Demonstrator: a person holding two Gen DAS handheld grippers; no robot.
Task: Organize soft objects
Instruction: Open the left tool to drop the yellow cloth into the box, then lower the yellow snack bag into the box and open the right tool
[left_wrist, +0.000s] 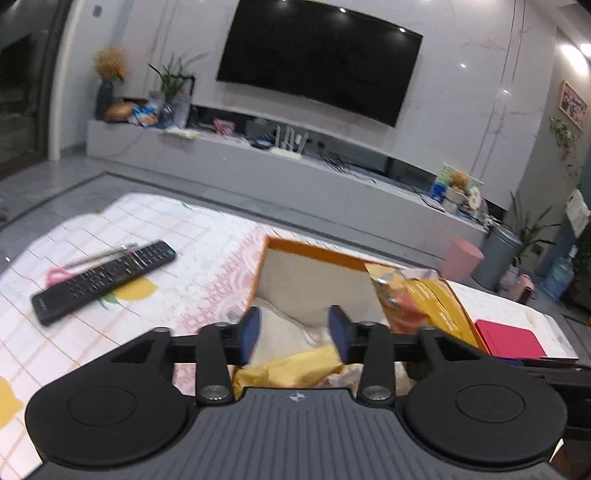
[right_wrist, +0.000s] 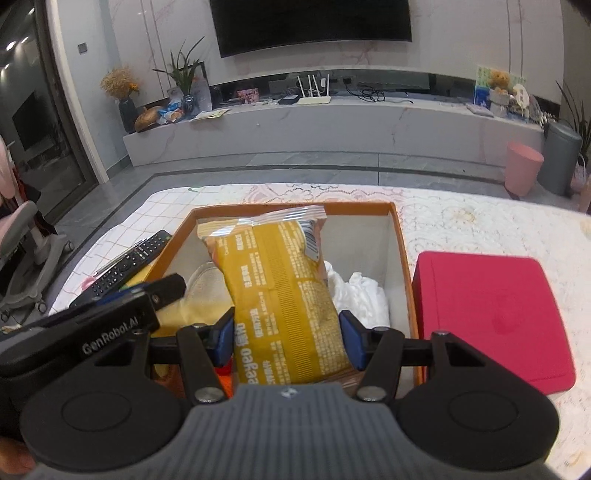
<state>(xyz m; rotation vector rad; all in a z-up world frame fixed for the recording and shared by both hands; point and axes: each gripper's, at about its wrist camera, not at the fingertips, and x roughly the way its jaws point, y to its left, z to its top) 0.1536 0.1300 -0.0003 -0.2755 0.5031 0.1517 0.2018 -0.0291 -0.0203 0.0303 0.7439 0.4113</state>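
Note:
An orange-rimmed box with white inner walls stands on the patterned tablecloth; it also shows in the left wrist view. My right gripper is shut on a yellow snack bag and holds it over the box. The bag's top also shows in the left wrist view. White crumpled soft material and a yellow packet lie inside the box. My left gripper is open and empty above the box's near-left part; its body shows in the right wrist view.
A black remote, pens and a pink item lie left of the box. A red flat box lies right of it. Beyond the table are the TV console, a pink bin and a grey bin.

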